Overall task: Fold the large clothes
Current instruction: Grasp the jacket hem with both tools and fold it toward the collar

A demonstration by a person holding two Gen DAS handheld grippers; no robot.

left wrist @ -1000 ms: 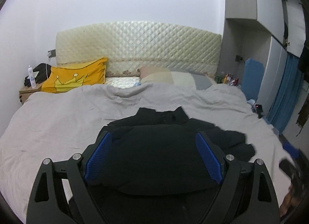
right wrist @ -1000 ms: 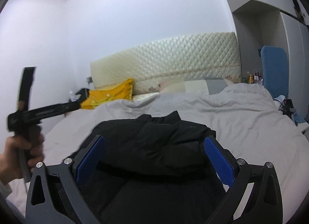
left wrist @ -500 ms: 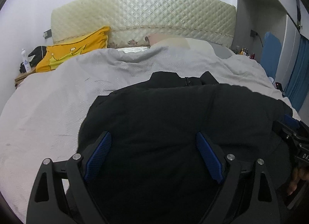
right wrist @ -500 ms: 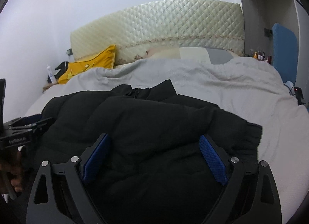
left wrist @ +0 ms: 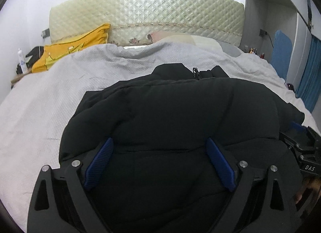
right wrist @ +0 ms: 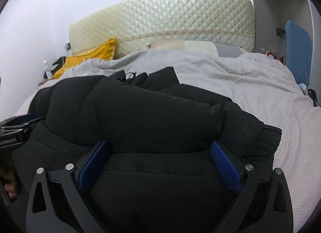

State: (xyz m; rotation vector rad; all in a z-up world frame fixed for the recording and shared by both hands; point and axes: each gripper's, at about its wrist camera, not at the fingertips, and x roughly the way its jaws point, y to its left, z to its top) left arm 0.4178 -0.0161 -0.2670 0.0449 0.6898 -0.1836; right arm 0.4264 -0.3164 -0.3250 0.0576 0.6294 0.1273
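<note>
A black puffer jacket (left wrist: 176,112) lies on the grey bedspread (left wrist: 50,102), collar and zip toward the headboard; it also shows in the right wrist view (right wrist: 150,116). My left gripper (left wrist: 158,146) is open, its blue pads wide apart and low over the jacket's left part. My right gripper (right wrist: 159,148) is open, pads wide apart, low over the jacket's right part, where a sleeve lies folded across. Each gripper's body shows at the edge of the other view: the right one (left wrist: 301,152) and the left one (right wrist: 14,132).
A quilted cream headboard (left wrist: 148,22) backs the bed. A yellow pillow (left wrist: 74,48) lies at far left, pale pillows (right wrist: 200,46) in the middle. A nightstand with a bottle (left wrist: 21,60) stands left. A blue chair (right wrist: 298,48) and wardrobe stand right.
Both grippers have dropped and moved forward onto the jacket, which now fills the lower part of each view. Both stay open.
</note>
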